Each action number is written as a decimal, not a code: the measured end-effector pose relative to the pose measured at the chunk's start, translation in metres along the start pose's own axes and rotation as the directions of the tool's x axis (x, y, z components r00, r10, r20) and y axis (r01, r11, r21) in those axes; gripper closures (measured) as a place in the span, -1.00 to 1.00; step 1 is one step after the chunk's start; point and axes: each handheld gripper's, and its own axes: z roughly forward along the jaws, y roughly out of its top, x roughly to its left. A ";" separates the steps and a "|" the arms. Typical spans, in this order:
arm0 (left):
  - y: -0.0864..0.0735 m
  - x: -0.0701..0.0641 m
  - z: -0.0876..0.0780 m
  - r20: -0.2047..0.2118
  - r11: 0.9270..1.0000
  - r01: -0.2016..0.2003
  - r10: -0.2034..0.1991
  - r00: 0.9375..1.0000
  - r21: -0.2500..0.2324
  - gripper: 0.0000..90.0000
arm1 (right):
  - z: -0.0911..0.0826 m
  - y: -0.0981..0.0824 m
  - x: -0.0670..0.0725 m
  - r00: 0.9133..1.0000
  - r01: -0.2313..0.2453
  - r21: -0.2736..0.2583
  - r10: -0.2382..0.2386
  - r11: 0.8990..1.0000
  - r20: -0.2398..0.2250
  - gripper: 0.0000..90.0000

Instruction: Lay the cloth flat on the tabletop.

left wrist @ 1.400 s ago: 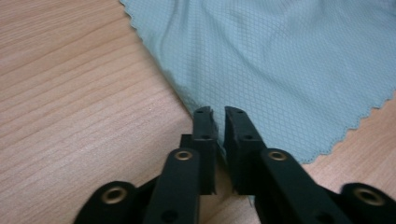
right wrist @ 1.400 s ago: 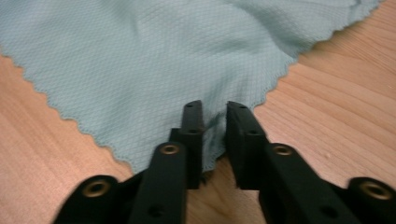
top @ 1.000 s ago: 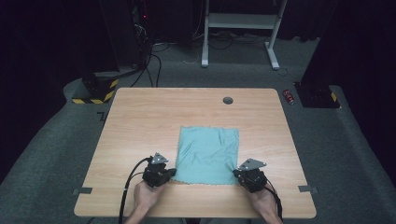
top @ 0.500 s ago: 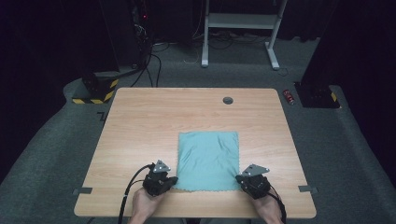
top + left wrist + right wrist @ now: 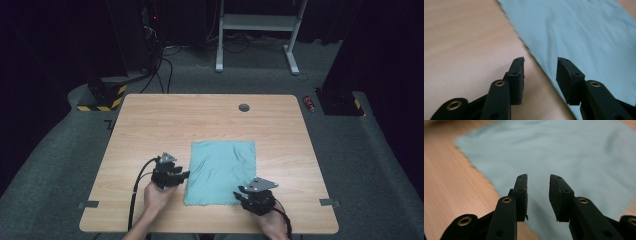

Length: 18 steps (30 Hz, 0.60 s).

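A teal cloth [image 5: 220,170] lies flat on the wooden table [image 5: 150,130], a little toward the near edge. My left gripper [image 5: 185,174] sits at the cloth's left edge and points right. In the left gripper view its jaws [image 5: 540,61] stand apart with the cloth [image 5: 579,32] edge running under the gap. My right gripper [image 5: 240,192] rests at the cloth's near right corner. Seen from the right gripper view, that pair [image 5: 538,177] gapes over the cloth [image 5: 564,147]. Both sets of jaws have just been opening, and neither pinches anything.
A black round grommet [image 5: 244,107] sits in the table's far side. Grey tape strips [image 5: 88,204] mark the near corners. A cable [image 5: 136,192] trails from the left gripper. Beyond the table stand a white frame [image 5: 260,22] and a red item [image 5: 310,102] on the floor.
Both grippers were shut at the cloth's near corners and drew it slightly toward the near edge. Now both have opened; the left has shifted away from me along the cloth's left edge.
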 end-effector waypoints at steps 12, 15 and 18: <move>0.056 0.029 0.050 -0.087 0.999 -0.007 0.003 0.996 -0.039 0.13 | 0.077 0.047 0.080 0.973 0.142 -0.016 -0.143 0.990 -0.180 0.33; 0.061 0.033 0.063 -0.086 1.000 -0.004 0.004 0.996 0.005 0.10 | 0.084 0.050 0.088 0.971 0.156 -0.011 -0.155 0.988 -0.179 0.30; 0.067 0.033 0.071 -0.084 1.000 -0.009 0.008 0.996 -0.003 0.12 | 0.087 0.050 0.088 0.974 0.152 -0.005 -0.150 0.988 -0.172 0.27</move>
